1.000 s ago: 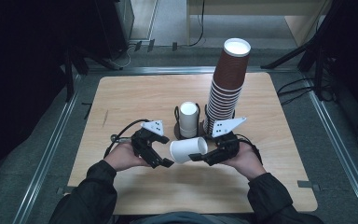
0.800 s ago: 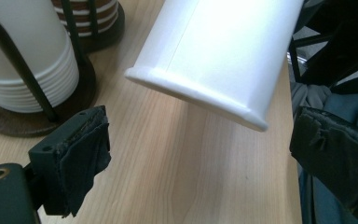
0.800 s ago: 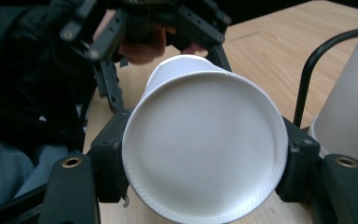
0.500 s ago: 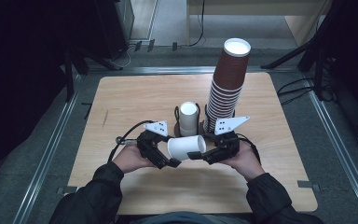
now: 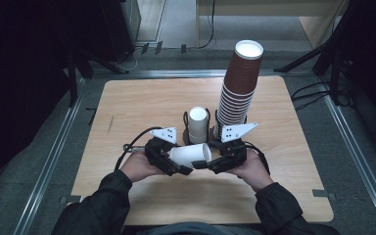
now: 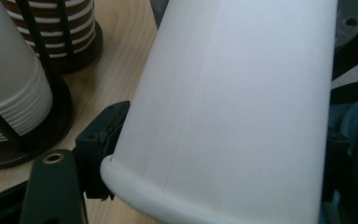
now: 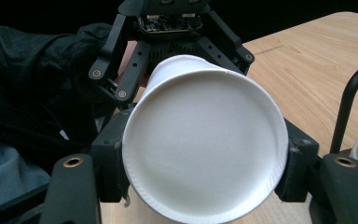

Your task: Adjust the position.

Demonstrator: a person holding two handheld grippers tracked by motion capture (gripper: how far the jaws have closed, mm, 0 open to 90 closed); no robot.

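Observation:
A white paper cup lies on its side in the air between both grippers, above the table's near middle. My right gripper is shut on the cup's base end. In the right gripper view the flat round bottom faces the camera, with a pad pressed on each side. My left gripper has just been closing its jaws around the cup's other end. In the left gripper view the left pad sits against the cup wall near its rolled rim. The right gripper view also shows the left gripper beyond the cup.
A tall stack of brown cups stands in a black wire holder just behind my right hand. A short stack of white cups stands in a second holder beside it. The wooden table ends in a metal frame.
My left gripper has moved right onto the cup and its jaws have come together around it. The right gripper and the cup have kept still.

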